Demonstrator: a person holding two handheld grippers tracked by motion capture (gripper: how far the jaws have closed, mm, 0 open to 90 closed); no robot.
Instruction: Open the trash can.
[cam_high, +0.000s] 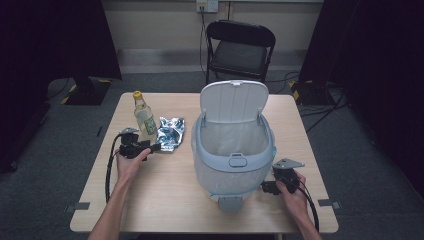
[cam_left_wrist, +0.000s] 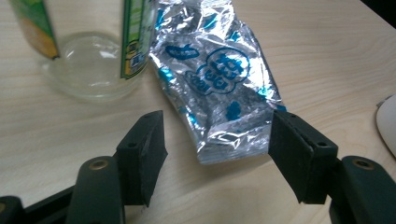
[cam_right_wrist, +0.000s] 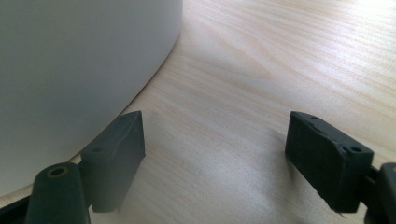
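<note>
the left gripper (cam_left_wrist: 217, 149) has its fingers wide apart around the near end of the foil wrapper (cam_left_wrist: 217, 79), which lies flat on the bench (cam_high: 160, 185) beside the glass bottle (cam_high: 144, 116). the high view adds the open-lidded bin (cam_high: 232, 150); the right gripper (cam_right_wrist: 215, 158), fingers apart, sits by its wall.

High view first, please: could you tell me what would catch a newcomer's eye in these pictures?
The white bin with its lid flipped up stands in the middle of the table. Left of it lie a crumpled silver and blue foil wrapper and an upright glass bottle. The left gripper is open, jaws either side of the wrapper's near end, while the right gripper is open beside the bin's wall.
</note>
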